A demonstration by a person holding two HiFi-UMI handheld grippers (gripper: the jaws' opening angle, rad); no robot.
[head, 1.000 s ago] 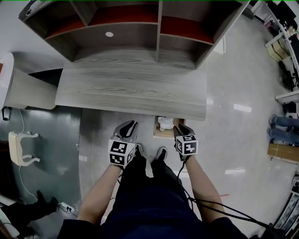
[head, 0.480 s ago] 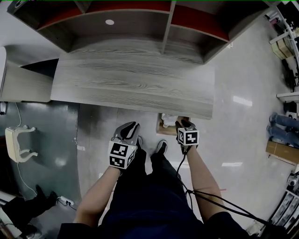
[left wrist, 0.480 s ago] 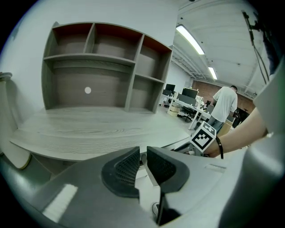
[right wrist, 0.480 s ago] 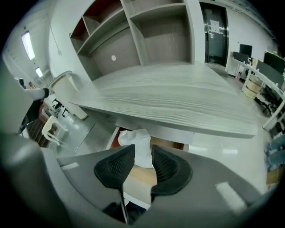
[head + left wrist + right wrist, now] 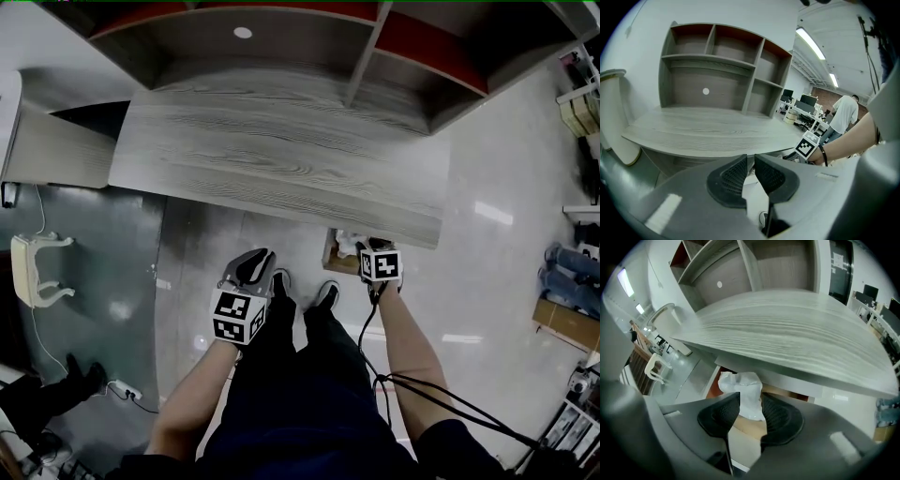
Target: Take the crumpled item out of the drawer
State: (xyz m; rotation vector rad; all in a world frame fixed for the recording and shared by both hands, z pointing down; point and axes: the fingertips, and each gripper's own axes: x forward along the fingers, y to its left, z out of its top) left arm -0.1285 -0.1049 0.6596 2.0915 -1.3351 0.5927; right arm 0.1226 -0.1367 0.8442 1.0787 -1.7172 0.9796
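A white crumpled item lies in the open wooden drawer under the front edge of the grey desk. My right gripper reaches into the drawer right beside it. In the right gripper view the crumpled item shows in the gap of the right gripper, whose jaws are opening; the pads do not clamp it. My left gripper hangs to the left over the floor, its jaws almost together and empty, as the left gripper view shows for the left gripper.
A shelf unit stands at the back of the desk. A white chair is on the floor at far left. A person's legs show at far right. My own legs and a cable fill the foreground.
My right gripper has moved forward to the drawer, up against the crumpled item. The left gripper has stayed about where it was.
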